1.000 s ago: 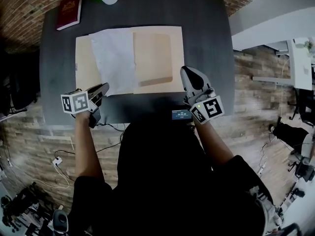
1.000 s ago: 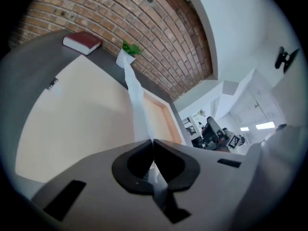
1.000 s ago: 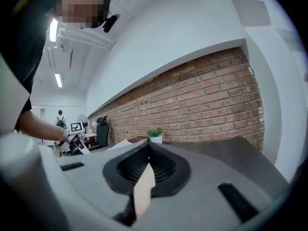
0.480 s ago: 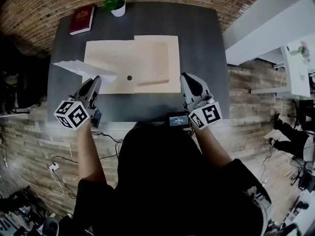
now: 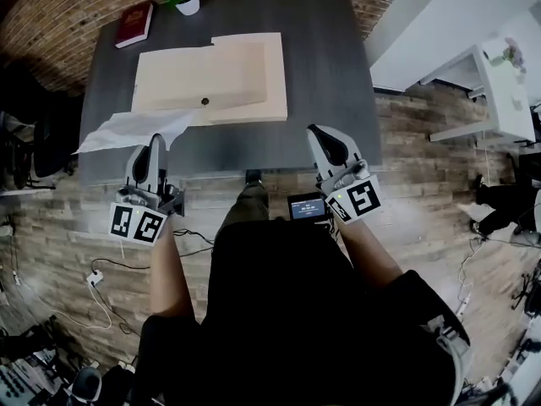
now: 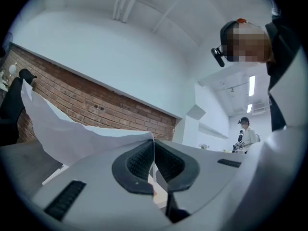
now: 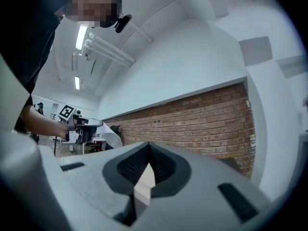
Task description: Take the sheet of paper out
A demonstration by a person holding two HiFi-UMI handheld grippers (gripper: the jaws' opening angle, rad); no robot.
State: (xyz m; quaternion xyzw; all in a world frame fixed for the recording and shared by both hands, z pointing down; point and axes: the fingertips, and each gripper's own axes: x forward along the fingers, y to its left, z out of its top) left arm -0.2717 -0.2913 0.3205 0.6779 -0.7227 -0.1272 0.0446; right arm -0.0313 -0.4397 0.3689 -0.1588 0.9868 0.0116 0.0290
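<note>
The left gripper [image 5: 155, 145] has its jaws closed on one corner of the sheet of paper [image 5: 127, 130]. The sheet spreads to the left, past the left edge of the table [image 5: 325, 74], just in front of the beige folder [image 5: 211, 79]. The right gripper [image 5: 328, 142] is closed on nothing, near the front edge, with bare table ahead of it.

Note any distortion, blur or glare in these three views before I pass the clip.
Head view: heavy fisheye bows the table edges and brick wall, corners darken, the sheet of paper reads clearly. Left gripper view: round black vignette, strip light blown out. Right gripper view: same vignette, ceiling lights glare, brick wall stays crisp.
</note>
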